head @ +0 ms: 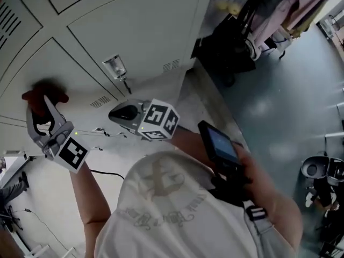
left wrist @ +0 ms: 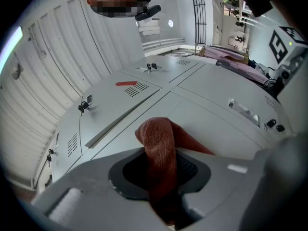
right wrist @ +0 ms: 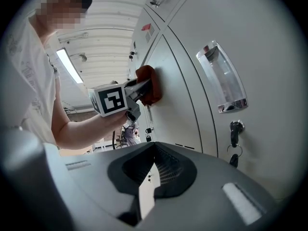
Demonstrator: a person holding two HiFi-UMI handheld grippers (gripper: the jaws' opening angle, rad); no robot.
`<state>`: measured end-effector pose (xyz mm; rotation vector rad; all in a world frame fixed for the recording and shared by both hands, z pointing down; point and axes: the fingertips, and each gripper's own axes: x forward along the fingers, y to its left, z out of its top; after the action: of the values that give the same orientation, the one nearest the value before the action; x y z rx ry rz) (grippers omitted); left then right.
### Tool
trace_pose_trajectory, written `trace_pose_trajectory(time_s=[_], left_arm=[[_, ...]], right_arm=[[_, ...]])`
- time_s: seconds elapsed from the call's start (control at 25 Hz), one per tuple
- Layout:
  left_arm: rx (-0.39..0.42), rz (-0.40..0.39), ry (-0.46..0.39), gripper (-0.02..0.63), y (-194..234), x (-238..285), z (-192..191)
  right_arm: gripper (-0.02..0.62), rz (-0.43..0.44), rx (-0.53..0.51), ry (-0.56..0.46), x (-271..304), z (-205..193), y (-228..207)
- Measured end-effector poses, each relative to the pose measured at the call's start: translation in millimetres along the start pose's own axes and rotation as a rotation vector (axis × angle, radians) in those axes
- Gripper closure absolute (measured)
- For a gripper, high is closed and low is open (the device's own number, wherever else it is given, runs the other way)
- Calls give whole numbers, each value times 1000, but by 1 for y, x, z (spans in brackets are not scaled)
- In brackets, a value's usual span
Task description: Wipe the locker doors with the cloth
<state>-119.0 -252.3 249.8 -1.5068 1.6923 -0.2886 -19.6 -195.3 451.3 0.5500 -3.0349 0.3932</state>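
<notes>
We see the rust-red, ribbed cloth (left wrist: 159,143) clamped in the left hand-held gripper (head: 40,109), pressed on a locker door (left wrist: 221,124) at centre frame — its lower end hidden; right hand-held gripper (right wrist: 150,177) closed, empty.

Red label (left wrist: 126,83) on locker door (left wrist: 103,107) illegible, shirt print (head: 161,198) blurred

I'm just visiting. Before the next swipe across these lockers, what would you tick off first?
1. Left tongs clamped on the red cloth: ok.
2. Cloth pressed against the locker door: ok.
3. Right tongs shut and holding nothing: ok.
4. Keys hanging from the lock are apart from the cloth: ok.
5. Enough cloth sticks out past the left tongs to wipe with: ok.
6. Any dirt left on the door: cannot tell.
</notes>
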Motion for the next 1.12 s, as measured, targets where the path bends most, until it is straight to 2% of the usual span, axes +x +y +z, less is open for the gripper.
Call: trace_pose_trajectory(time_s=[0.12,0.2,0.36,0.4,0.52,0.68,0.84,1.0,1.12], left_arm=[[-11,0,-1,496,-6,1,5],[11,-10,-14,495,-10,2,13],[189,-57,-9,495,-18,2,36],[212,-69,6,495,-23,1,40],[170,-103,30,495,-47,1,43],[77,-110,0,495,-59,7,48],[99,-98,-4,495,-60,10,55],[142,-92,-22,495,-81,12,65],[144,-75,-33,494,-86,14,71]], right_arm=[[588,11,-1,-5,-3,0,0],[588,19,0,-11,-5,2,1],[588,58,-14,-30,-8,9,9],[588,64,-14,-31,-12,9,10],[588,42,3,-33,-28,3,5],[588,-2,26,-34,-42,-2,-5],[588,-6,37,-49,-52,-1,-10],[588,-11,54,-47,-69,-8,-17],[588,-1,50,-48,-76,-8,-19]])
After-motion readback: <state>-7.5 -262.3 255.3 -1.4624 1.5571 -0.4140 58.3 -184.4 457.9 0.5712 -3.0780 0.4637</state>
